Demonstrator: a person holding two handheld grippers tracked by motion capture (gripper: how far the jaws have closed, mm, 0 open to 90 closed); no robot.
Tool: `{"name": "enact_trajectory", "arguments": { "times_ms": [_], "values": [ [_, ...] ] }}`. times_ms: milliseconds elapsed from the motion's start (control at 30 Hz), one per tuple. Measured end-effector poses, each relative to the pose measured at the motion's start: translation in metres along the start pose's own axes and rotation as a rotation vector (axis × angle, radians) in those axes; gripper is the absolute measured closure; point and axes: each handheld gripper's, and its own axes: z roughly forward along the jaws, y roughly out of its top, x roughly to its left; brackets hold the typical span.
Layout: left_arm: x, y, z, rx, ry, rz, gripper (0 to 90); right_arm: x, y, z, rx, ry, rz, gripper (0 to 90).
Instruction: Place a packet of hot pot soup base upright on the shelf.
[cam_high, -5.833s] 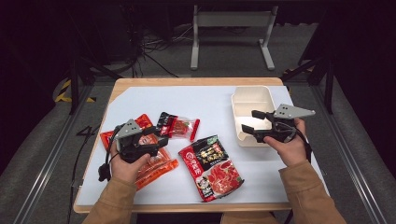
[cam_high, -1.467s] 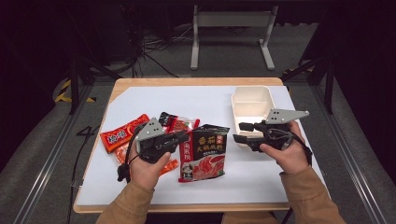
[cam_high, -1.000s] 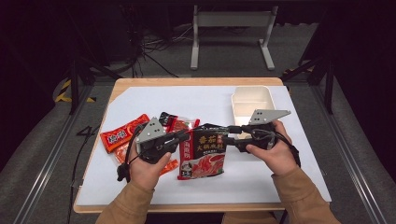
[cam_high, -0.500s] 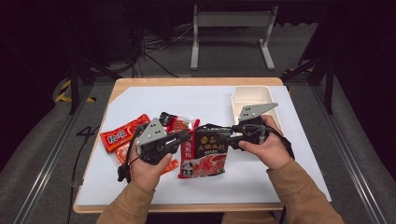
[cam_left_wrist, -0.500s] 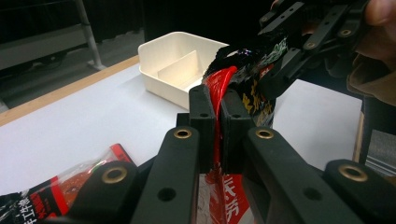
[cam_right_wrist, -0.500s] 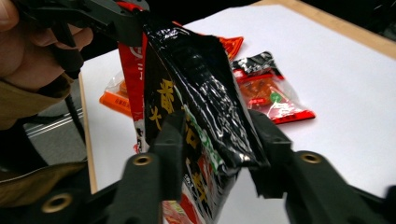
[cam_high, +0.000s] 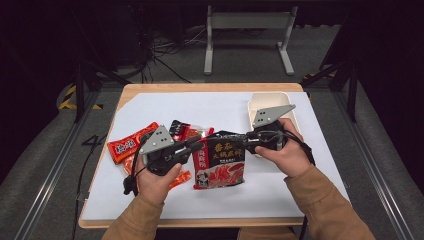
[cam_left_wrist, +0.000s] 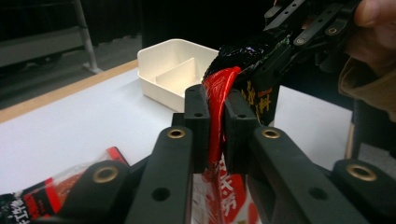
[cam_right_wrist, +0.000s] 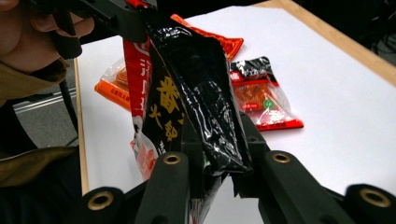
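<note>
Tabletop (cam_high: 300, 200): flat white sheet over wood; glossy red sachets (cam_high: 131, 142) lie at its left.
Box (cam_high: 265, 102): pale, rigid, divided, empty; filling it looks undone.
Pouch (cam_high: 222, 162): crinkly black-and-red foil, lifted between both grippers, just beside the box.
Left gripper (cam_left_wrist: 215, 119): jaws pinch the pouch's red edge.
Right gripper (cam_right_wrist: 217, 154): jaws just closed, clamping its black edge.

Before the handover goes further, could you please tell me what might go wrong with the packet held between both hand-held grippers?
The black and red packet is pinched at thin edges by the left hand-held gripper and right hand-held gripper; pulling apart could tear it, or glossy film could slip free. The white box sits close and might get knocked.
</note>
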Motion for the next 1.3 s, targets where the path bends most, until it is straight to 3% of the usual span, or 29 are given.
{"name": "enact_trajectory", "arguments": {
  "times_ms": [200, 267, 467, 900, 1300],
  "values": [
    [0.005, 0.0, -0.008, -0.013, -0.019, -0.044, 62.4, -0.003, 0.01, -0.005, -0.002, 0.005, -0.018, 78.8],
    [0.007, 0.001, -0.012, -0.018, -0.008, -0.045, 54.5, -0.005, 0.013, -0.008, -0.004, -0.001, -0.025, 78.8],
    [0.013, 0.001, -0.02, -0.01, 0.024, -0.049, 44.9, -0.014, 0.021, -0.017, -0.022, -0.033, -0.045, 78.8],
    [0.023, -0.007, -0.032, 0.025, 0.106, -0.071, 38.5, -0.037, 0.042, -0.044, -0.085, -0.099, -0.073, 78.8],
    [0.035, -0.014, -0.035, 0.052, 0.148, -0.091, 34.9, -0.067, 0.048, -0.061, -0.142, -0.169, -0.058, 78.7]
  ]
}}
